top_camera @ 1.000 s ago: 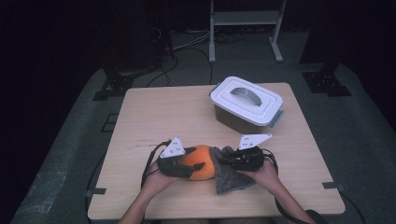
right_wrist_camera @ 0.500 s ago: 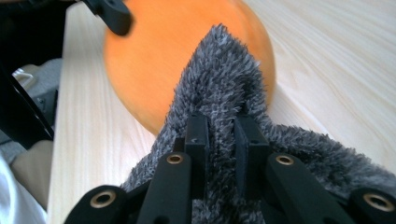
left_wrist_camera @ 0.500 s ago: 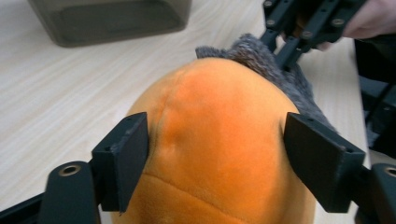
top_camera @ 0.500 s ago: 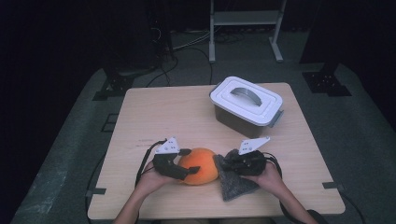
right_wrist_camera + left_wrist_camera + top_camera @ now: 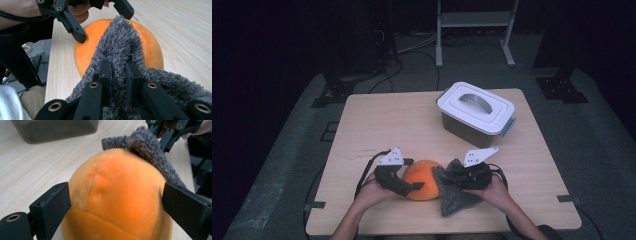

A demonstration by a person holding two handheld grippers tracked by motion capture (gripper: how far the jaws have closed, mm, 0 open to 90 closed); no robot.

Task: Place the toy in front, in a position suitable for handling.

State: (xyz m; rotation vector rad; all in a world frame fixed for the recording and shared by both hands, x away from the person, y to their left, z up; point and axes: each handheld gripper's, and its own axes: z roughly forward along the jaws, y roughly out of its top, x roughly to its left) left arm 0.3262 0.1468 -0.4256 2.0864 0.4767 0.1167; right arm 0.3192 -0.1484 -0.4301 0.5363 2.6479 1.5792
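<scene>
Item: orange plush ball (image 5: 422, 179), resting on the table (image 5: 377, 125) near its front edge, well in front of the lidded grey storage box (image 5: 475, 114). Left tongs (image 5: 408, 186): jaws spread to either side of the ball, one at each flank; in the left gripper view they sit at or just off the plush, and contact cannot be told for certain, so read as released, bracketing rather than squeezing. Right tongs (image 5: 118, 75): clenched on a fold of the grey fuzzy cloth (image 5: 125, 50), which rises from the table on the ball's right side and laps against its upper right flank. Rest of the cloth lies flat on the table, to the right of and in front of the ball. Step in hand, as judged: drawing the cloth up over the ball while the left tongs steady it. Next move calls for: lifting the pinched fold higher and carrying it across the ball's crown toward the left tongs, which should close or press enough that the ball does not roll away.
</scene>
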